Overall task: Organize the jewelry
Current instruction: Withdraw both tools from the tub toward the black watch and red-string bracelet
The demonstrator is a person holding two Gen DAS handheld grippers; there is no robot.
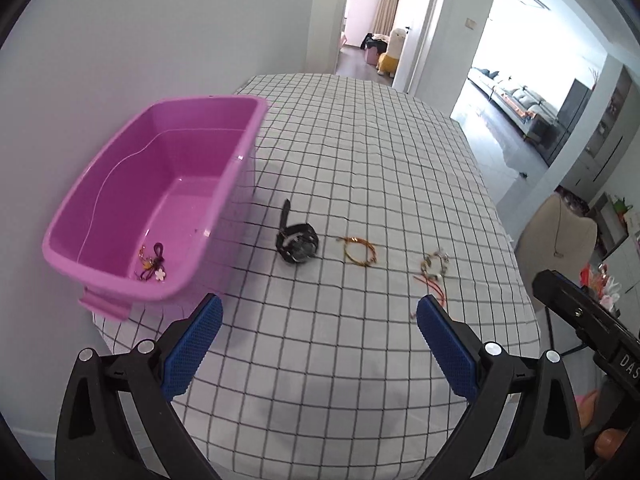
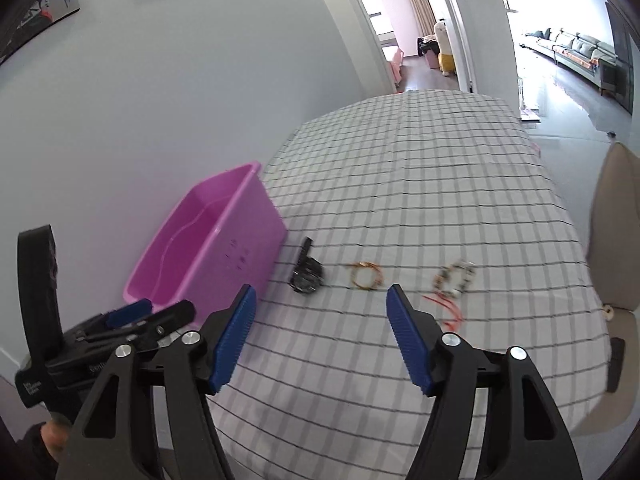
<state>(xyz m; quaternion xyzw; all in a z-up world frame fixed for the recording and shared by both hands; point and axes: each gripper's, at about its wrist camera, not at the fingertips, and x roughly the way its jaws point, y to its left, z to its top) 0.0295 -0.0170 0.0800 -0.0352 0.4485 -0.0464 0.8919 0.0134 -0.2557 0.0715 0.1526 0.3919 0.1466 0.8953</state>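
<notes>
A pink plastic bin (image 1: 160,184) stands at the table's left, against the wall; a purple cord charm with a white flower (image 1: 152,266) lies in its near corner. On the checked cloth lie, left to right, a black watch (image 1: 297,242), a gold-orange bracelet (image 1: 357,251) and a beaded bracelet with red cord (image 1: 434,268). My left gripper (image 1: 319,314) is open and empty, above the near table edge. My right gripper (image 2: 321,304) is open and empty, just short of the row: watch (image 2: 306,274), gold bracelet (image 2: 365,276), beaded bracelet (image 2: 454,278). The bin (image 2: 208,248) shows left.
The checked tablecloth (image 1: 360,160) covers the table, with a wall on the left and a beige chair (image 2: 616,232) at the right edge. The left gripper (image 2: 132,320) shows at lower left in the right wrist view. Doorways open beyond the far end.
</notes>
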